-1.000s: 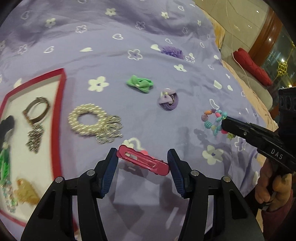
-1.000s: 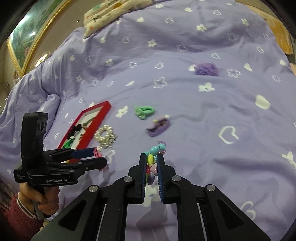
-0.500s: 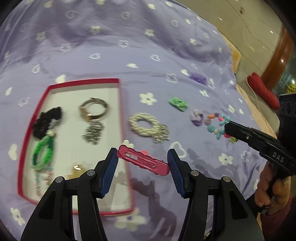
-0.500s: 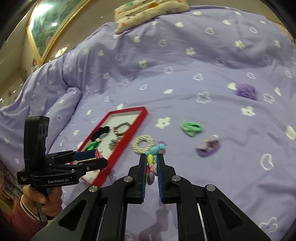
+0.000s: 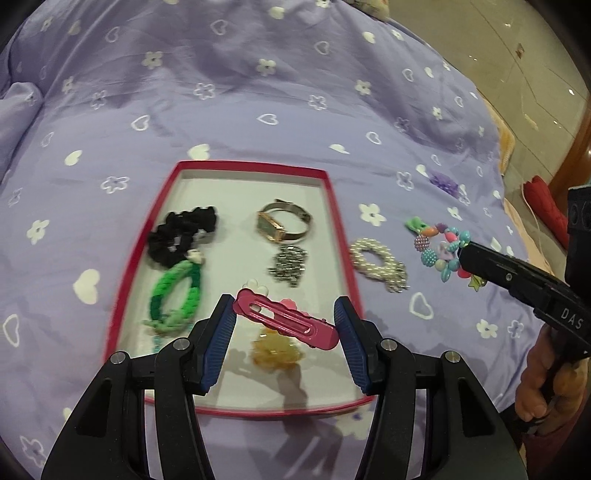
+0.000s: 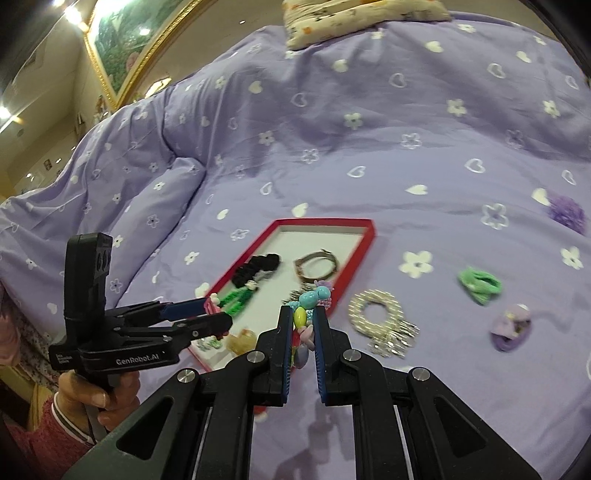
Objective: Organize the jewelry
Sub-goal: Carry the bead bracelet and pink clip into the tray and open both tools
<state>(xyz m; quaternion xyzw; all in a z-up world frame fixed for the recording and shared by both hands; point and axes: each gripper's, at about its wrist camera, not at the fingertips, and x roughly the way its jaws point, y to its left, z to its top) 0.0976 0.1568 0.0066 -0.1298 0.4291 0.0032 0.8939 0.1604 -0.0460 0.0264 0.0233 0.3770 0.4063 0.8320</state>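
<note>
My left gripper [image 5: 284,319] is shut on a pink hair clip [image 5: 286,323], held crosswise above the near part of the red-rimmed tray [image 5: 343,236]. In the tray lie a black scrunchie [image 5: 181,234], a green braided band [image 5: 177,293], a gold watch [image 5: 282,221], a silver piece [image 5: 290,264] and an amber clip [image 5: 275,350]. My right gripper [image 6: 302,317] is shut on a colourful bead bracelet [image 6: 308,306], hanging over the tray's right rim [image 6: 354,266]. From the left wrist view, that bracelet [image 5: 441,247] hangs at the right gripper's tip.
On the purple bedspread right of the tray lie a pearl bracelet [image 6: 382,321], a green hair tie [image 6: 480,284], a lilac hair tie [image 6: 511,328] and a purple scrunchie [image 6: 567,212]. A pillow [image 6: 362,18] sits at the bed's far end. A hand [image 6: 99,398] grips the left tool.
Both grippers have travelled left across the bed with their items. The tray went from the left edge to under my left gripper. The pearl bracelet and hair ties now lie to the right.
</note>
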